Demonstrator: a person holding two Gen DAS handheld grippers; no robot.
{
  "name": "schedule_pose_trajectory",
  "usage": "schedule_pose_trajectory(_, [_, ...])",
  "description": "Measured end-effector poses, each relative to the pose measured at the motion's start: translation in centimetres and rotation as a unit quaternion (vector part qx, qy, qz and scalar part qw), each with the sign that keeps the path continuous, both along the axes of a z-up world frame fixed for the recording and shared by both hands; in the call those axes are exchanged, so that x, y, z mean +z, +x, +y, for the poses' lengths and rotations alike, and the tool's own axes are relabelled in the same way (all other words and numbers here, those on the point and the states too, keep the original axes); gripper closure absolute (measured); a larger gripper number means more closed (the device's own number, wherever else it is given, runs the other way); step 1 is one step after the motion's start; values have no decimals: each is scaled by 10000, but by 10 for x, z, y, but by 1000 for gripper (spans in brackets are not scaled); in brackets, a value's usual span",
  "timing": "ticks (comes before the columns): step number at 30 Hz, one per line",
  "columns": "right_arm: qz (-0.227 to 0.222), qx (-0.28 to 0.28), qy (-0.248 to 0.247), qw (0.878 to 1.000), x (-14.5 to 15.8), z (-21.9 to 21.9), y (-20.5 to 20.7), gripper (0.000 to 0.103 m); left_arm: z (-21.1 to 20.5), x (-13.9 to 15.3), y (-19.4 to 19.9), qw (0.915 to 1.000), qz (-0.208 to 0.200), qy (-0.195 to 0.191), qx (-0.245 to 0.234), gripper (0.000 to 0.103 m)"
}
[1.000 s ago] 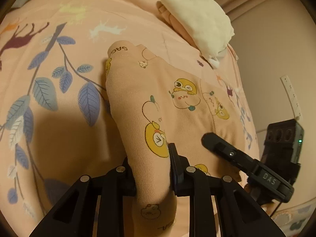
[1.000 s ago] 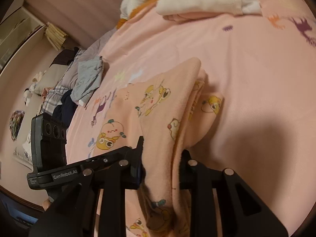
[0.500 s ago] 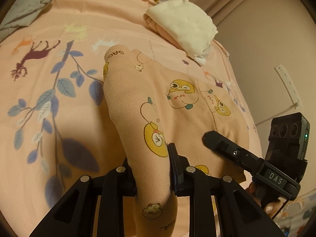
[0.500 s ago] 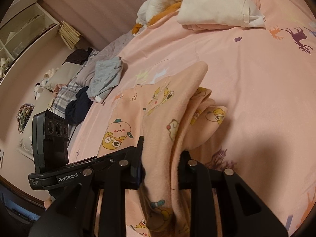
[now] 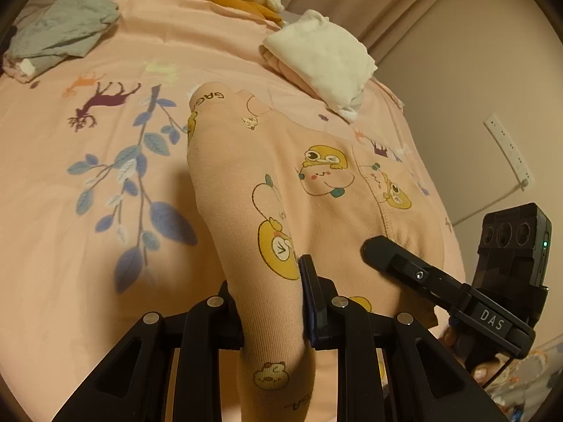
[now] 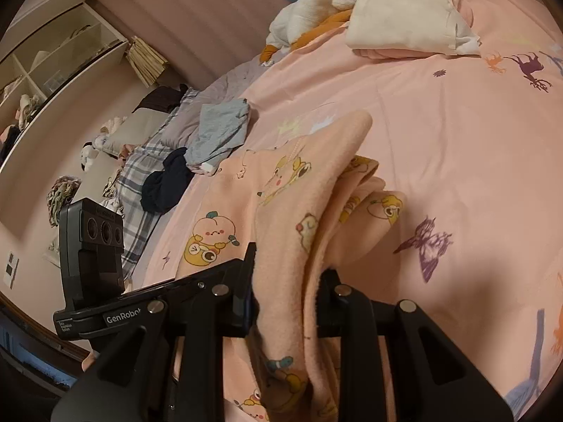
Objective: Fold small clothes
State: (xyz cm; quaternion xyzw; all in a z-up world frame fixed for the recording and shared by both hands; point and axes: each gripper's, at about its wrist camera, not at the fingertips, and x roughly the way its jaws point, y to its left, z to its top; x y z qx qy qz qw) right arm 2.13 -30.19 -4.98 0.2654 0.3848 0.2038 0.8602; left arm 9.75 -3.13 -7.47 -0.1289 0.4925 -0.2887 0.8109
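Both the left gripper (image 5: pixel 272 302) and the right gripper (image 6: pixel 286 292) stay clamped on the pink garment (image 5: pixel 316 190), now lifted higher off the bed (image 5: pixel 52 176), ready for folding over.

The left gripper (image 5: pixel 271 302) hides its left fingertip behind the pinched peach garment (image 5: pixel 281 190), whose near end runs off the bottom edge. The right gripper (image 6: pixel 286 292) buries its right fingertip in fabric folds (the shelf (image 6: pixel 52 66) contents at far left are too small to tell).

Open bedsheet (image 5: pixel 88 246) leftward, folded white stack (image 5: pixel 323 63) ahead, grey garment (image 5: pixel 59 31) far left
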Motion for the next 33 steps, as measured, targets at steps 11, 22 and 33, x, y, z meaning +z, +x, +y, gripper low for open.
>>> schedule_pose_trajectory(11, [-185, 224, -11, 9996, 17, 19, -21, 79, 22, 19, -25, 9998, -168, -4, 132, 81])
schedule_pose_trajectory(22, [-393, 462, -118, 9981, 33, 37, -30, 79, 36, 36, -45, 9987, -374, 31, 335, 81])
schedule_pose_trajectory(33, [-557, 681, -193, 9959, 45, 57, -35, 79, 56, 44, -60, 9973, -477, -55, 553, 81])
